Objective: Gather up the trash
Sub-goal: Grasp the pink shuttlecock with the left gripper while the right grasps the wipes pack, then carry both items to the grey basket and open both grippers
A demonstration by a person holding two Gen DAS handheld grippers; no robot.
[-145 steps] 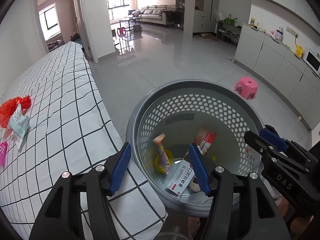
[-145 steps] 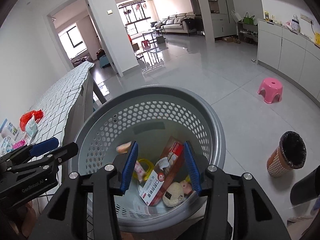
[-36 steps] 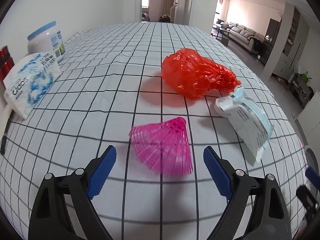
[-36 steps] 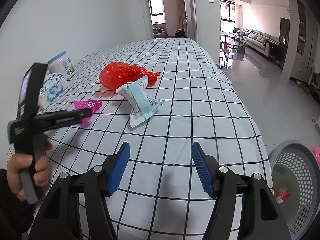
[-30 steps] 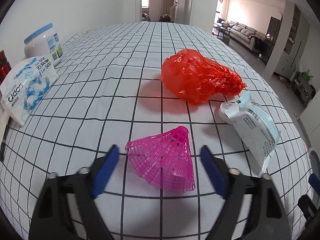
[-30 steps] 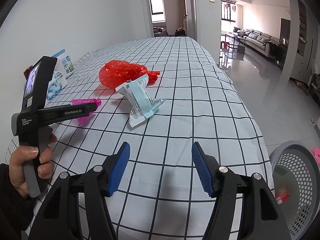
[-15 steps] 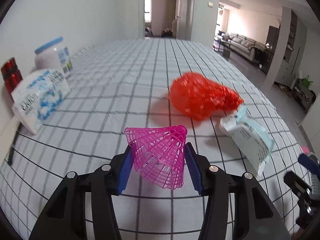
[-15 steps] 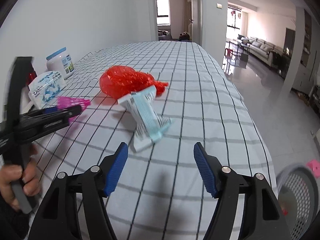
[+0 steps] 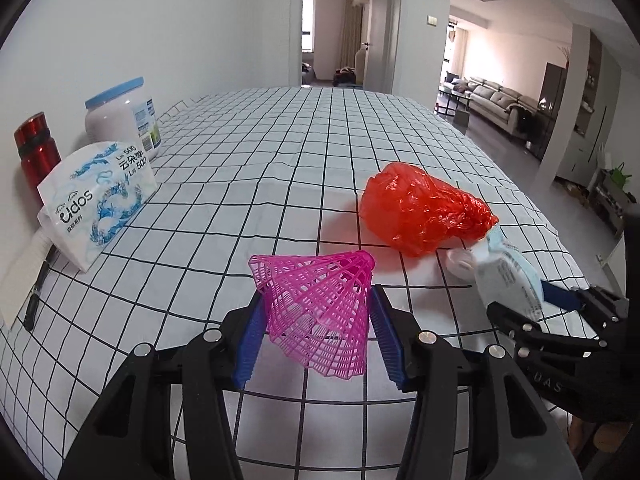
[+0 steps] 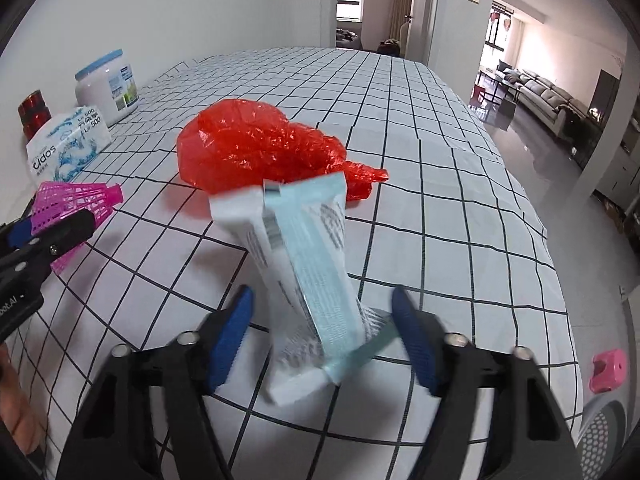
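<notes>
On the checked surface (image 9: 280,184), along the wall side, stand one red bottle (image 9: 36,152), one white jar (image 9: 124,120) with a blue lid and one tissue pack (image 9: 96,204); a pen (image 9: 36,296) lies beside the pack. Three pieces of trash show: a pink shuttlecock (image 9: 316,312), a red bag (image 9: 424,212) and a pale blue packet (image 10: 296,272). The bag lies just behind the packet and seems to touch its far end. A pink stool (image 10: 606,370) and the rim of a grey basket (image 10: 600,432) show on the floor past the surface's edge.

The left gripper (image 9: 318,336) points down at a slant, its blue pads pressed on the shuttlecock's skirt, cork end away. The shuttlecock looks lifted off the cloth, though the view is not clear on that.

The right gripper (image 10: 320,336) tilts down over the packet. Its jaws have just been closing; the packet lies between them, but gaps remain on both sides, so nothing is gripped.
</notes>
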